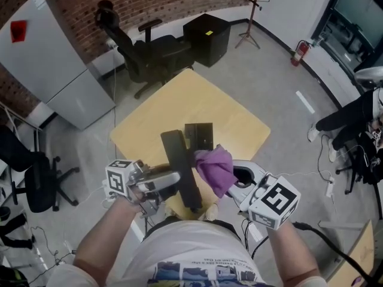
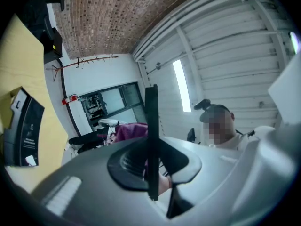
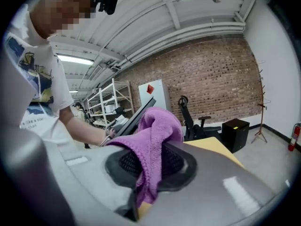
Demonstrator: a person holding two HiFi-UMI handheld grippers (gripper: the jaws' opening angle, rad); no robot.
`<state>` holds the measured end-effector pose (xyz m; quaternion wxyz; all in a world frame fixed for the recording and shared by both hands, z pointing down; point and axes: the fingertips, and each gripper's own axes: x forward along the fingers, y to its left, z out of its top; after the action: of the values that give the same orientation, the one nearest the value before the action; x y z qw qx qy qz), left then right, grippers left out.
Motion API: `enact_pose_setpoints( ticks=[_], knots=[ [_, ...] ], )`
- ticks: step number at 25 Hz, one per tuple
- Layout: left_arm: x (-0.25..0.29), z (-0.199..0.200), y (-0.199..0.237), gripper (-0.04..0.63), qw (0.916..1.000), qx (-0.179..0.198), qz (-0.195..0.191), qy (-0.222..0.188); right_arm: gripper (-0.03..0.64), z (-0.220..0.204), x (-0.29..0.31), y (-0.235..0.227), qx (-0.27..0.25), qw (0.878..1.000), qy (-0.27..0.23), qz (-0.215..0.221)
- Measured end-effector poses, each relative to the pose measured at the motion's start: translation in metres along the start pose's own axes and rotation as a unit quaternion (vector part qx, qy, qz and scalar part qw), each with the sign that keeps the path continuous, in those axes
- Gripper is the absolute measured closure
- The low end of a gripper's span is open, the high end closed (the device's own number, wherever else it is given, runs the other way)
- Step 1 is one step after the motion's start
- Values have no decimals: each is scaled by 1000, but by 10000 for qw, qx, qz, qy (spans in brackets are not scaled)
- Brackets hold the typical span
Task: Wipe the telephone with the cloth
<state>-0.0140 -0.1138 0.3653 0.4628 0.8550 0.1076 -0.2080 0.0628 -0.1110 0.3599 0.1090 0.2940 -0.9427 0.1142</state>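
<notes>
The left claw [image 2: 151, 171] is clamped on the thin black telephone [image 2: 151, 126]. Its own view shows the telephone only edge-on, while the head view shows its long flat face held up over the yellow table [image 1: 239, 124]. The right claw [image 3: 146, 173] is squeezed shut on the purple cloth [image 3: 153, 131], which rests against the telephone's side. Only the head view and the left gripper view show the black stand [image 1: 199, 135] on the table.

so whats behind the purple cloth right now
The side of the long flat black handset held by the left gripper; the soft purple cloth covers where they meet.
</notes>
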Motion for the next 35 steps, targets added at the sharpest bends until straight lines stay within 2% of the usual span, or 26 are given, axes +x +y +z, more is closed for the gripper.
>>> enact_pose_setpoints(
  ticks=[4, 9, 16, 24, 30, 35],
  knots=[
    [8, -12, 0, 514, 9998, -90, -73, 178, 574, 21, 14, -17, -32, 9995, -224, -241],
    [12, -14, 2, 514, 9997, -146, -66, 189, 574, 30, 24, -3, -96, 9996, -267, -11],
    [-7, 6, 10, 514, 9999, -142, 67, 73, 574, -11, 24, 26, -118, 9995, 269, 154],
    [-26, 18, 36, 514, 9989, -352, 293, 63, 574, -55, 7, 49, 208, 9971, 719, -104],
    [-41, 20, 71, 514, 9960, -350, 780, 271, 574, -81, -11, 51, 726, 9912, 843, -714],
    [-52, 19, 113, 514, 9888, -321, 1386, 451, 574, -82, -19, 45, 975, 9862, 624, -1187]
  ],
)
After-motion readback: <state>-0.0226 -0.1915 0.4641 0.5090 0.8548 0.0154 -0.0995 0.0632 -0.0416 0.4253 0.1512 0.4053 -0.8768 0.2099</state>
